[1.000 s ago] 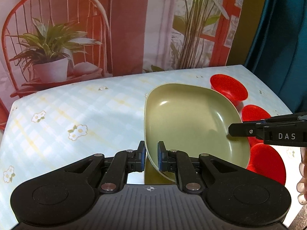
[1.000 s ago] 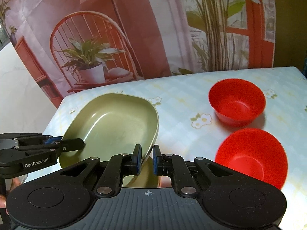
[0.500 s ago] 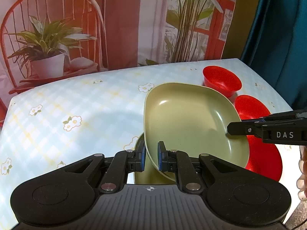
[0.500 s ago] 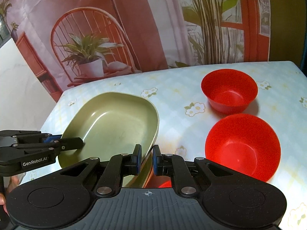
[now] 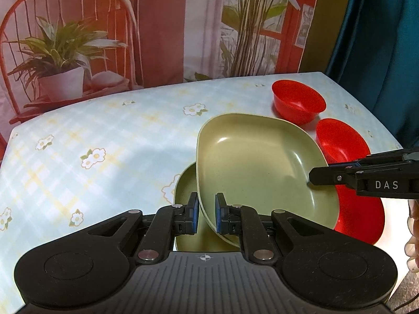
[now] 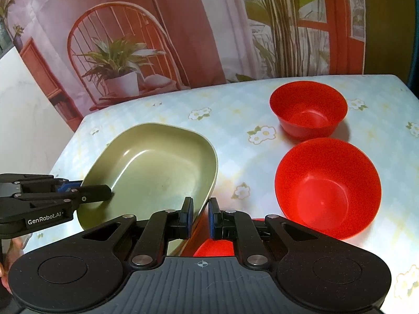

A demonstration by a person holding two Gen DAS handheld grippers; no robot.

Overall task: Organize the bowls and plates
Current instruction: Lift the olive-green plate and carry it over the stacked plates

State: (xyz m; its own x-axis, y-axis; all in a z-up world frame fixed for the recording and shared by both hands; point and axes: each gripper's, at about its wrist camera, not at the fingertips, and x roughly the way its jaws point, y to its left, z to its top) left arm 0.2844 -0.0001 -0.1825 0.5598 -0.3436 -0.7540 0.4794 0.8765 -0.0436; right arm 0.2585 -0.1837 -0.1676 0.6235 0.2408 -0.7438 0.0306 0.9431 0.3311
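Observation:
A green plate [image 5: 256, 164] is held in the air by both grippers, one on each rim. My left gripper [image 5: 205, 216] is shut on its near-left rim, and my right gripper [image 6: 200, 218] is shut on its right rim [image 6: 209, 183]. The right gripper shows in the left wrist view [image 5: 366, 180], and the left gripper in the right wrist view [image 6: 65, 196]. A second green plate [image 5: 186, 185] lies on the table right under the held one. Three red bowls stand to the right: a far one [image 6: 309, 107], a middle one [image 6: 327, 185] and a near one [image 5: 364, 217].
The table [image 5: 91, 144] has a pale blue floral cloth. A printed backdrop with a chair and plants hangs behind it. A dark teal curtain [image 5: 379, 39] is at the right. The table's right edge runs close to the bowls.
Both grippers have carried the green plate back toward me and down. The second green plate has come into view beneath it. The bowls have not moved.

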